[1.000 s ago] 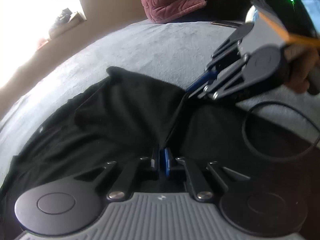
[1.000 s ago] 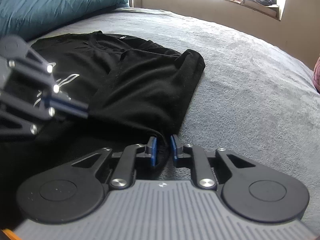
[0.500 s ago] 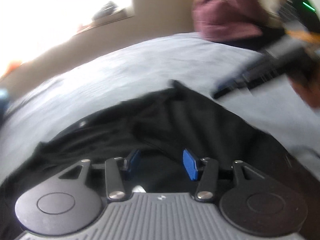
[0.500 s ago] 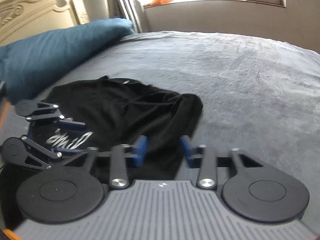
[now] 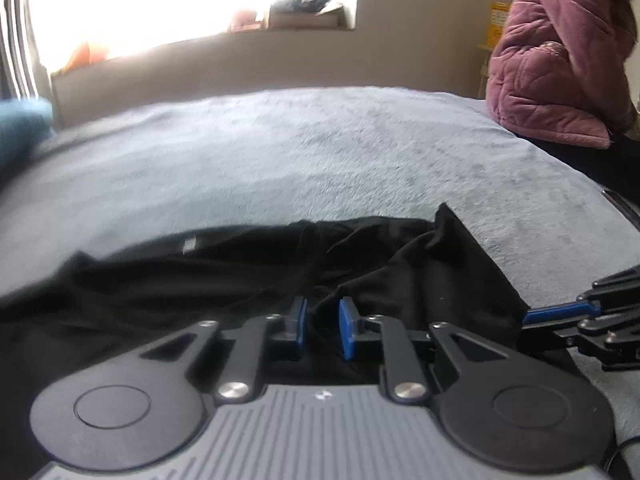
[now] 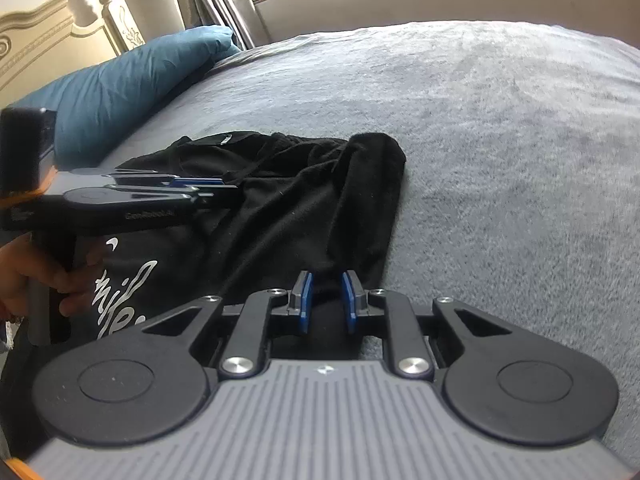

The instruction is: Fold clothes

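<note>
Black T-shirt (image 6: 288, 208) lies crumpled on grey bed cover (image 6: 500, 140), near its pillow-end; teal pillow (image 6: 120, 84) beyond. Long axis runs from your grippers toward window-side edge; folded sleeve points that way. Your left gripper (image 5: 322, 326): jaws closing, narrow gap, fabric ridge between pads. Your right gripper (image 6: 327, 300): jaws closing, shirt hem between pads.
</note>
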